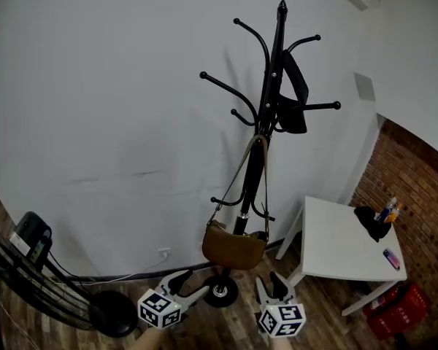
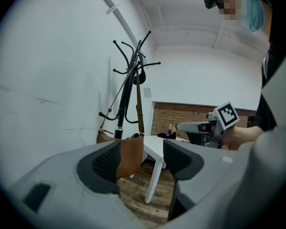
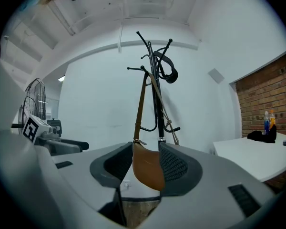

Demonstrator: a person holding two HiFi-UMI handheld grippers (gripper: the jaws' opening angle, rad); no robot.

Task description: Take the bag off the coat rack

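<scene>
A brown shoulder bag (image 1: pixel 233 246) hangs by its long strap from a hook of the black coat rack (image 1: pixel 271 100), which stands against the white wall. A black strapped item (image 1: pixel 296 97) hangs higher on the rack. My left gripper (image 1: pixel 187 283) is open, just below and left of the bag, which shows beyond its jaws (image 2: pixel 131 154). My right gripper (image 1: pixel 273 281) is open too, just below and right of the bag. In the right gripper view the bag's lower end (image 3: pixel 148 168) hangs in the gap, close by the right pad (image 3: pixel 174 168). Nothing is gripped.
A white table (image 1: pixel 343 250) stands right of the rack with a black object (image 1: pixel 372 221), bottles (image 1: pixel 389 210) and a small pink item (image 1: pixel 391 258) on it. A red crate (image 1: pixel 398 308) sits under it. A floor fan (image 1: pixel 29 268) stands at left. The right wall (image 1: pixel 416 181) is brick.
</scene>
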